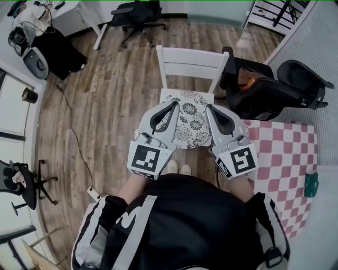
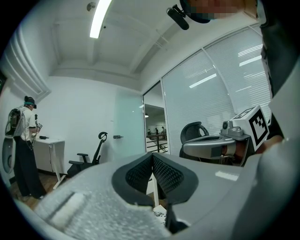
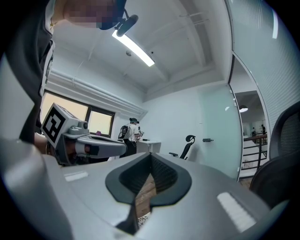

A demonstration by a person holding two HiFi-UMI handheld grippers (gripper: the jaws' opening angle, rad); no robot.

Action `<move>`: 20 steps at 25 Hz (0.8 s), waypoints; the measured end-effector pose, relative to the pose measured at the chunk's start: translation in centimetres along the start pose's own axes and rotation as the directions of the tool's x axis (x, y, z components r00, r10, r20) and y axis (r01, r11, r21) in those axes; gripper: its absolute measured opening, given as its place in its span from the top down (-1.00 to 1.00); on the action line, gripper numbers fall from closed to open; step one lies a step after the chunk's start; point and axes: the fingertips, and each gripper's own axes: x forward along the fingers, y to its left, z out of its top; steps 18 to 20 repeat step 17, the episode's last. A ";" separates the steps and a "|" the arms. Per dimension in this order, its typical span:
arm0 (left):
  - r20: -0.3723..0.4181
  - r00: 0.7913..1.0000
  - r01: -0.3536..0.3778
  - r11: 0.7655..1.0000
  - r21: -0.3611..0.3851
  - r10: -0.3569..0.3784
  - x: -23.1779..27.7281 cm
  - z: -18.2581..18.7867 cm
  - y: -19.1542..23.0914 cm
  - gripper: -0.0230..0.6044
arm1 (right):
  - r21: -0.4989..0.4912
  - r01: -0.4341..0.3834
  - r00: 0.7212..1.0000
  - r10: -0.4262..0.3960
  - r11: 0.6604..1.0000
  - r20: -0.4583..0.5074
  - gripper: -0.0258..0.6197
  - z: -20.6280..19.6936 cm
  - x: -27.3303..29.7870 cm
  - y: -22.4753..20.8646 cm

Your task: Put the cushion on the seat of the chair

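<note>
**Cushion [image 1: 191,122] on seat, both grippers shut**

Cushion, black-and-white floral print, lies flat on the seat of the white chair [image 1: 191,62]. It covers the seat up to the slatted backrest, and its near edge laps a bit past the seat front. Left gripper [image 1: 175,104] hangs over the chair's near-left corner and right gripper [image 1: 209,107] over the near-right corner. Tips angle in toward the chair's middle, w/ cushion print showing between them. Head view can't settle whether either tip touches the fabric.

Left gripper view: jaws pressed together, ribbed black pads [image 2: 168,174] meet in one seam, nothing between. A sliver of floral print shows below them. Right gripper view: same, jaws together and empty, w/ wood floor [image 3: 143,197] seen thru the notch under the pads.

Each gripper's marker cube [image 1: 145,158] sits on the near side of the chair, at the person's end. Light shoes [image 1: 178,169] stand just in front of the chair, between the two cubes.

Around the chair:
- Black office chair [image 1: 264,89] is just beside the chair's right side, w/ something orange on its seat.
- Second office chair [image 1: 138,15] stands well behind the chair, by the far wall.
- Pink-and-white checked cloth [image 1: 288,158] lies right of the chair, w/ a small teal item [image 1: 311,184] at the edge farthest from the chair.
- Thin cable [image 1: 74,132] runs over the floor well left of the chair.
- Both gripper views show a bystander [image 2: 22,140] w/ a backpack at a white desk [image 2: 49,140], far beyond the chair.
</note>
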 end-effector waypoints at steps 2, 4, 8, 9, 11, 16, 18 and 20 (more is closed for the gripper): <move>-0.002 1.000 -0.002 1.000 0.000 0.002 0.0 -0.1 0.0 0.93 | -0.002 -0.001 1.000 0.001 1.000 -0.001 0.92 0.0 0.0 -0.1; -0.002 1.000 -0.004 1.000 0.000 0.004 -0.1 0.0 0.1 0.93 | -0.003 -0.002 1.000 0.002 1.000 -0.001 0.92 0.0 0.0 -0.1; -0.003 1.000 -0.006 1.000 0.003 0.006 0.0 0.1 0.2 0.93 | -0.003 -0.008 1.000 0.008 1.000 0.002 0.92 0.3 0.1 -0.1; -0.004 1.000 -0.006 1.000 0.004 0.006 0.0 0.1 0.2 0.93 | -0.004 -0.011 1.000 0.011 1.000 0.002 0.92 0.3 0.2 -0.1; -0.007 1.000 -0.006 1.000 0.004 0.006 0.1 0.1 0.3 0.93 | -0.004 -0.012 1.000 0.012 1.000 0.002 0.92 0.3 0.3 -0.1; -0.011 1.000 -0.009 1.000 0.002 0.009 0.3 -0.3 0.2 0.93 | -0.003 -0.009 1.000 0.009 1.000 0.004 0.92 0.2 0.2 -0.7; -0.010 1.000 -0.010 1.000 0.002 0.010 0.4 -0.3 0.2 0.93 | -0.003 -0.008 1.000 0.008 1.000 0.004 0.92 0.2 0.2 -0.9; -0.010 1.000 -0.010 1.000 0.002 0.010 0.4 -0.3 0.2 0.93 | -0.003 -0.008 1.000 0.008 1.000 0.004 0.92 0.2 0.2 -0.9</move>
